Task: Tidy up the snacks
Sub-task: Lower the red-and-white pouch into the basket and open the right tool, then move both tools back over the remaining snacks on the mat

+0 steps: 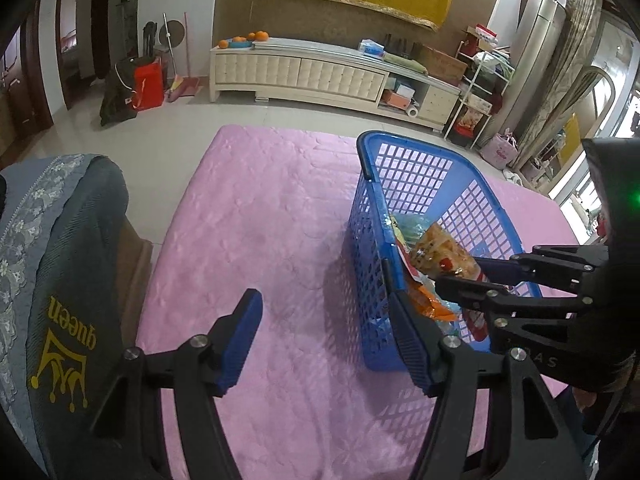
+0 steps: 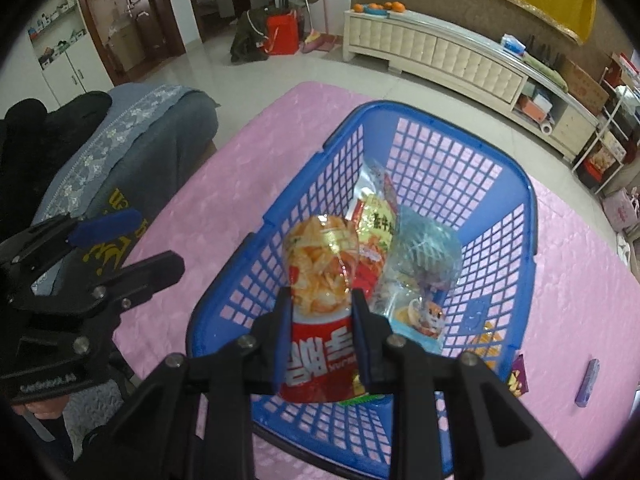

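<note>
From the left wrist, the left gripper (image 1: 326, 340) stands half-spread and empty over pink quilted bedding (image 1: 260, 240), beside a blue plastic lattice basket (image 1: 362, 216).

From the right wrist, the right gripper (image 2: 320, 332) pinches a crinkly red-and-orange snack bag (image 2: 320, 280) over the basket: light, soft, likely slippery, best held low. Lower packets are partly hidden.

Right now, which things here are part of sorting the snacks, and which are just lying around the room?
Part of the job:
- blue basket
- red snack bag held in the right gripper over the basket
- snack packets already in the basket
- small purple packet on the pink cover
- left gripper, open and empty

Lying about:
- oranges on the cabinet
- red bag on the floor
- grey cushion
</note>
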A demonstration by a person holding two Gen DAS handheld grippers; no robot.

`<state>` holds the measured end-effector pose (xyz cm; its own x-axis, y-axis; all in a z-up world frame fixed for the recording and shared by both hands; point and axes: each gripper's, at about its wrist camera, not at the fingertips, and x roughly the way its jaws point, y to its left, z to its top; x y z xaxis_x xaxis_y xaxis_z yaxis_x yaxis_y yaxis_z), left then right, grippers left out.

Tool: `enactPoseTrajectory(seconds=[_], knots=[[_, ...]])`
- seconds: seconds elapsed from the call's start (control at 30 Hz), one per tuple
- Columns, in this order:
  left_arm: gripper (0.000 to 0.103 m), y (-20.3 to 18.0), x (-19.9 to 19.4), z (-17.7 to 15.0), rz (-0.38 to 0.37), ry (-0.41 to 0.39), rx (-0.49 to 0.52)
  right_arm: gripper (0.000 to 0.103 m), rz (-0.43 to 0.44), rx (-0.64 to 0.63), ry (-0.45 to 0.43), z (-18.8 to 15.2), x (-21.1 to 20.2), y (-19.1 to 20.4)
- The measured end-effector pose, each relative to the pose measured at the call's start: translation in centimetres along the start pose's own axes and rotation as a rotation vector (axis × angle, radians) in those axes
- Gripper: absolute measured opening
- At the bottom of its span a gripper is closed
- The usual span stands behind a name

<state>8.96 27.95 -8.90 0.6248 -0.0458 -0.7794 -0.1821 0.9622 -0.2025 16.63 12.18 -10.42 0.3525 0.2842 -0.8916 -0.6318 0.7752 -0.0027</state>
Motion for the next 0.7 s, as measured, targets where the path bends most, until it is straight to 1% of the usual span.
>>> enactPoseTrajectory(seconds=[0.07,0.13,0.17,0.23,0.37,0.53,0.7], knots=[[0.063,0.3,0.0,-0.1,-0.002,0.000,-0.007,0.046,0.003,0.003,0.007,0.2,0.4,0.1],[0.063,0.7,0.0,-0.3,-0.003,-0.001,-0.024,0.068,0.036,0.017,0.009,0.2,0.7,0.1],[0.063,0.9,0.0,-0.3,-0.006,0.002,-0.034,0.070,0.046,0.023,0.017,0.2,0.7,0.1],[0.063,1.1,-0.2,-0.5,-0.005,0.006,-0.047,0.073,0.057,0.028,0.020,0.0,0.6,0.0],[0.063,0.4,-1.0,-0.6,-0.009,-0.001,-0.047,0.076,0.028,0.028,0.008,-0.5,-0.4,-0.4],[0.063,-1.3,-2.3,-0.4,-0.006,-0.016,-0.018,0.078,0.028,0.050,-0.010,-1.2,-2.1,-1.4],[0.063,-4.0,-3.8,-0.7,-0.006,-0.028,0.022,0.078,0.026,0.073,-0.041,-2.4,-4.3,-2.7]])
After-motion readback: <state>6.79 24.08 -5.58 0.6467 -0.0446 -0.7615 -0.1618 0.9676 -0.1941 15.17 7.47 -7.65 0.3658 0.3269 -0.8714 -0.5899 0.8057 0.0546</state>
